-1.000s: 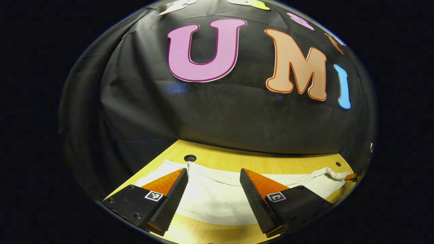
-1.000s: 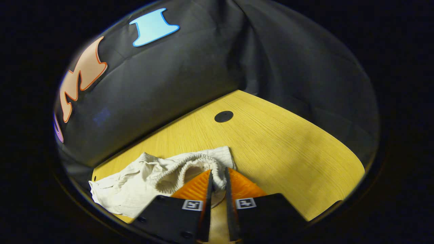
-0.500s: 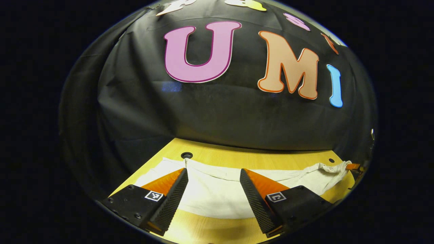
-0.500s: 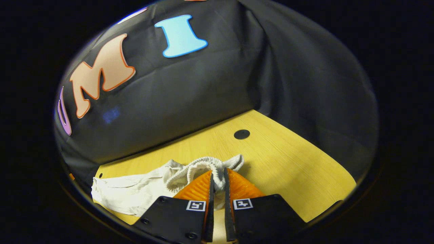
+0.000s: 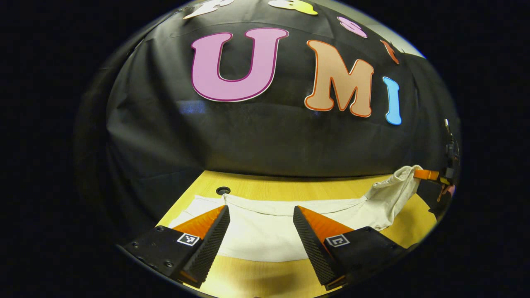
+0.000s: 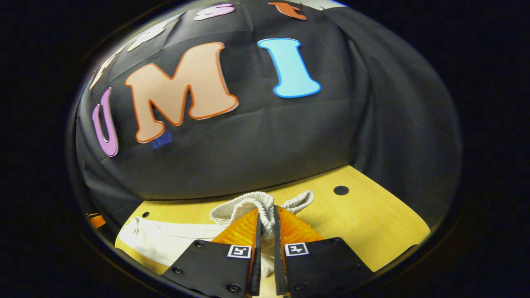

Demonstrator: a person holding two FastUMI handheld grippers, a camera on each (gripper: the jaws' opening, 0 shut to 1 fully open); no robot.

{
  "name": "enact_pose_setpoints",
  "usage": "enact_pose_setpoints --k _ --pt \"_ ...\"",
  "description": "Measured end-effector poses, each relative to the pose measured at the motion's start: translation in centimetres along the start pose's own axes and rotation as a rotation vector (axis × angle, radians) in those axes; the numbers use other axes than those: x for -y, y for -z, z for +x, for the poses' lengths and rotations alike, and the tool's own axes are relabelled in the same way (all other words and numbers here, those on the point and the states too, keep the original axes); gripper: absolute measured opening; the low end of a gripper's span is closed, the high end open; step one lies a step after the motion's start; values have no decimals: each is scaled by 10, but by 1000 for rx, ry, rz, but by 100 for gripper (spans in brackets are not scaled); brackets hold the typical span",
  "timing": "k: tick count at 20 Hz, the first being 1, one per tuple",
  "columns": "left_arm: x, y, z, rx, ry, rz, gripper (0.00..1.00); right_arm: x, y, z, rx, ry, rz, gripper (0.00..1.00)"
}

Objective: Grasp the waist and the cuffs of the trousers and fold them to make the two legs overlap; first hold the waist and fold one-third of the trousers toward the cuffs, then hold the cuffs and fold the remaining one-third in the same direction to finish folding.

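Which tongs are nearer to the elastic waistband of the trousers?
Right. The right tongs are clamped on the waistband, lifting it. The left tongs hang open over the trouser legs, far from it.

matt cloth trousers [image 5: 265,231] with ribbed elastic waist, on smooth wood-grain table [image 6: 372,223].

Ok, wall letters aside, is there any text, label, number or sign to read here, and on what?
No readable text.
Square code marks on the left gripper and right gripper: patterns, not words.
Trousers and table: no print seen.
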State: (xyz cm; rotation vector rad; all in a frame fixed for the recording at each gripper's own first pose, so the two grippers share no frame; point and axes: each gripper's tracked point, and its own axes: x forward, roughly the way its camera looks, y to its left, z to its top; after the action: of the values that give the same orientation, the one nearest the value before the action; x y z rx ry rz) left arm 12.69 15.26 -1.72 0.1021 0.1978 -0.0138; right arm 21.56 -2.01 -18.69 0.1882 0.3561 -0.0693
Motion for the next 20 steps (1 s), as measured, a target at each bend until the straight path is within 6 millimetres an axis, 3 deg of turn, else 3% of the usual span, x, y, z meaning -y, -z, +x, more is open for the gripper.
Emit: enact_pose_setpoints --k 5,9,11,14,17,18,19,20 --pt "-9 8 -5 -17 35 -34 94 -105 9 -4 -6 -103 -29 15" --pt "-23 12 -3 -22 23 -57 94 -191 46 -6 -42 -233 -45 15" --pt "-29 17 -1 -36 7 -81 94 -222 72 -1 -80 -266 -91 15" --pt "-43 26 -2 -55 -24 -111 94 -240 105 14 -140 -276 -162 16" --pt "-56 35 -4 -79 -50 -130 94 -242 114 30 -219 -293 -161 17" --pt "-59 38 -2 -91 -62 -130 95 -242 120 33 -235 -289 -160 34" --pt "-61 40 -2 -101 -74 -129 94 -242 125 34 -242 -290 -161 29" --pt "-66 42 -1 -103 -83 -129 95 -240 127 33 -246 -288 -164 36"
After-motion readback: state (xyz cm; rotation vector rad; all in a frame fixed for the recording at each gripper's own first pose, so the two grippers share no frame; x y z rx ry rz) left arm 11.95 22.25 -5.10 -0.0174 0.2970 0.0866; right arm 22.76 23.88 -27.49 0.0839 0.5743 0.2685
